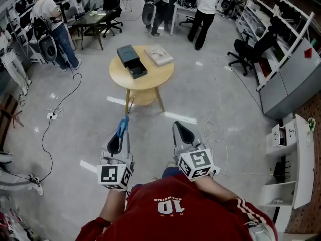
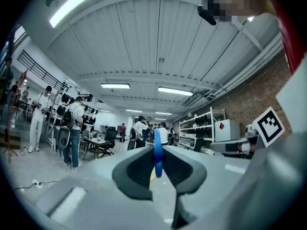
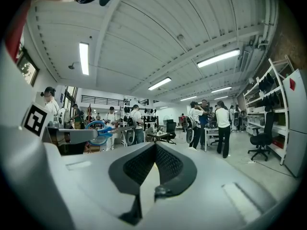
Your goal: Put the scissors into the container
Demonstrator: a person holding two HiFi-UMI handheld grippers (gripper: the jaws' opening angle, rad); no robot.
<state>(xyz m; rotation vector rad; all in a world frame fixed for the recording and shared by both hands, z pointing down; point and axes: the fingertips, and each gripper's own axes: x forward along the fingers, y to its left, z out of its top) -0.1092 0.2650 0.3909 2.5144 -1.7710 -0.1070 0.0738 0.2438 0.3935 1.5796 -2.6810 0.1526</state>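
Blue-handled scissors are clamped by the handle in my left gripper, and their blades point ahead toward the round wooden table. On that table sits a dark container with an open drawer. In the left gripper view the blue handle stands edge-on between the pads of the left gripper. My right gripper is held level beside the left one, its jaws together with nothing between them, as the right gripper view shows. That view also catches the scissors at the left.
A pale book or flat box lies on the table beside the container. Cables trail over the grey floor. Several people stand at desks beyond the table. Office chairs and shelving line the right side.
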